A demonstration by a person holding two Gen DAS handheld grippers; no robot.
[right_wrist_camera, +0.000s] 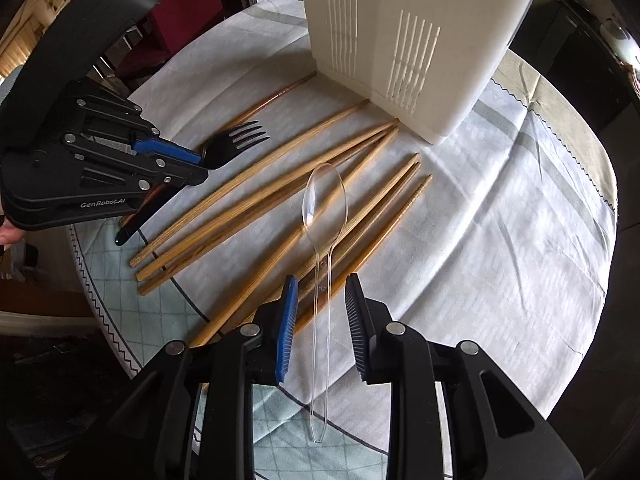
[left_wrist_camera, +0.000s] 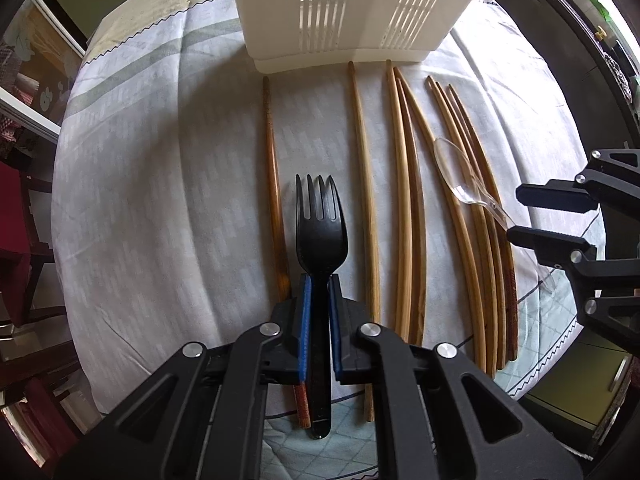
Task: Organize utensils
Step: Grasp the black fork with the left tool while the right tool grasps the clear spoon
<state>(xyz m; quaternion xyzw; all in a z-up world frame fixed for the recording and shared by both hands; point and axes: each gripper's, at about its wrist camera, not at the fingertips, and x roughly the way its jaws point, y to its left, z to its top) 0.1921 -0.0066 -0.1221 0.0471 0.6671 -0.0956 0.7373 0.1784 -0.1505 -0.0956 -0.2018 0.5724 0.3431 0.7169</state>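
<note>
My left gripper [left_wrist_camera: 319, 280] is shut on the handle of a black plastic fork [left_wrist_camera: 320, 220], tines pointing at the white slotted utensil holder [left_wrist_camera: 340, 12]. The fork [right_wrist_camera: 236, 140] and left gripper [right_wrist_camera: 196, 166] also show at the left of the right wrist view. My right gripper [right_wrist_camera: 322, 292] is open, its fingers on either side of the handle of a clear plastic spoon [right_wrist_camera: 324, 204] that lies across several wooden chopsticks [right_wrist_camera: 260, 196]. In the left wrist view the spoon [left_wrist_camera: 460, 176] lies on the chopsticks [left_wrist_camera: 404, 200], with the right gripper [left_wrist_camera: 516, 212] at the right edge.
The white holder [right_wrist_camera: 408, 40] stands at the far side of a round table covered with a grey-white cloth [right_wrist_camera: 500, 240]. A single darker chopstick [left_wrist_camera: 274, 184] lies left of the fork. Red chairs [left_wrist_camera: 16, 248] stand beyond the table's left edge.
</note>
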